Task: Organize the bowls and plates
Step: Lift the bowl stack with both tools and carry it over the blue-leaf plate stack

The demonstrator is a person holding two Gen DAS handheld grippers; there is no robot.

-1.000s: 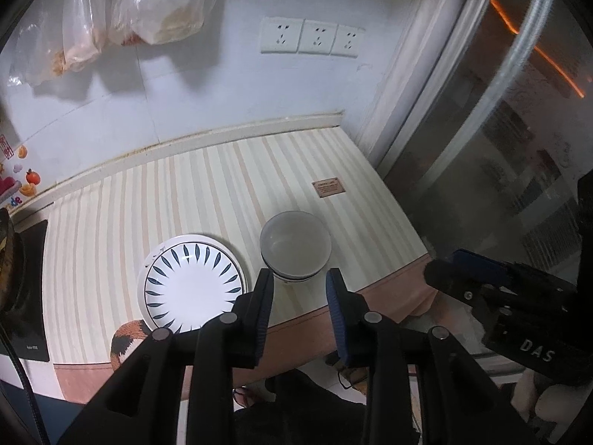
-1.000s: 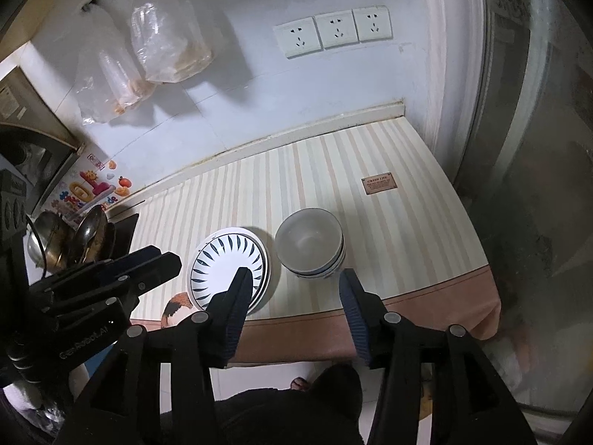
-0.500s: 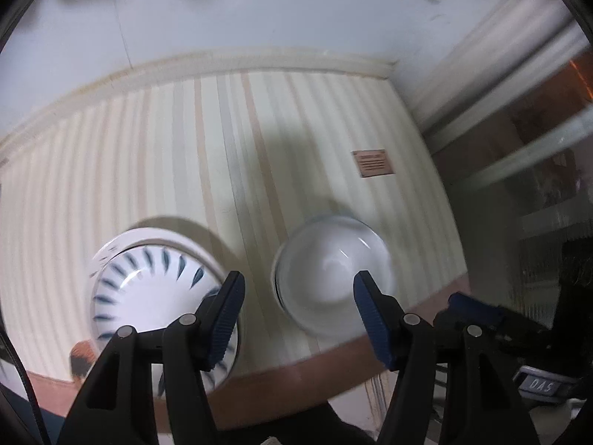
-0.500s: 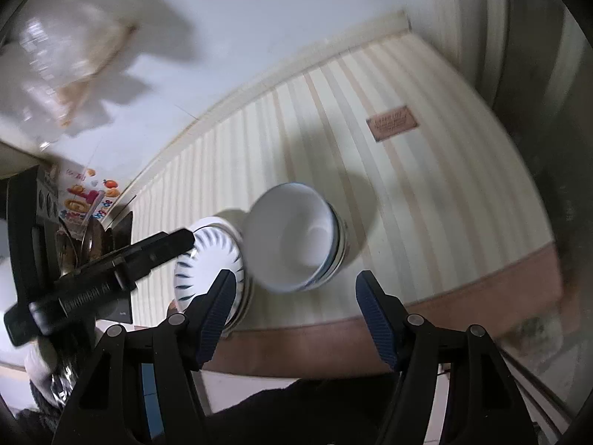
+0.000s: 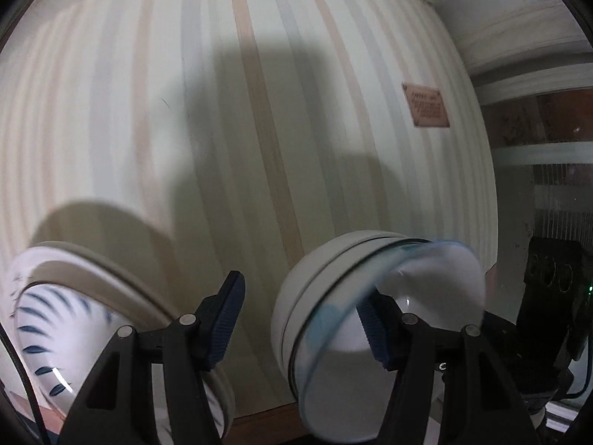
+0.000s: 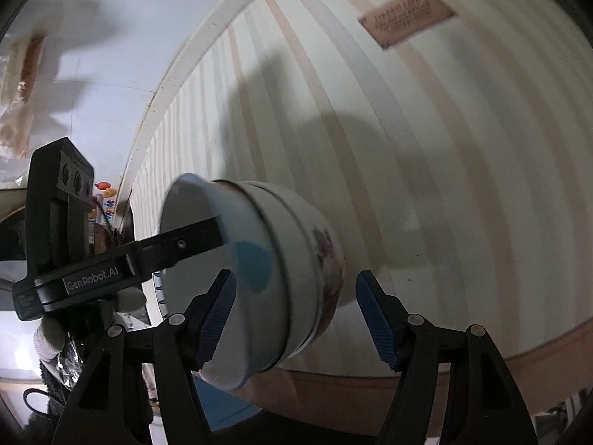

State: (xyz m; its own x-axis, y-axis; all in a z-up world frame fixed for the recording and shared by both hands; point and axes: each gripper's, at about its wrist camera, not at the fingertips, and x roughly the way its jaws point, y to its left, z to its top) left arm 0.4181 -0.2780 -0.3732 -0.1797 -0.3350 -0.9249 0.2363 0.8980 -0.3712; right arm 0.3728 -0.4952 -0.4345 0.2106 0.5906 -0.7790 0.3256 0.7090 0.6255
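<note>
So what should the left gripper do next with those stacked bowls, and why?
Probably close the left gripper on the rim of the top bowl. Its jaws have just been opening and straddle that rim, one finger inside, one outside, not yet pressing, so a pinch would allow lifting it.

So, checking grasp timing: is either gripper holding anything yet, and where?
Nothing yet: left gripper and right gripper each stand open astride the rim of the bowl stack, pads not pressing.

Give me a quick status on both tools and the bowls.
Left tool open, one finger inside the bowl stack. Right tool open, straddling the stack's outer wall, not gripping. Patterned plate beside it. Nothing blocking.
</note>
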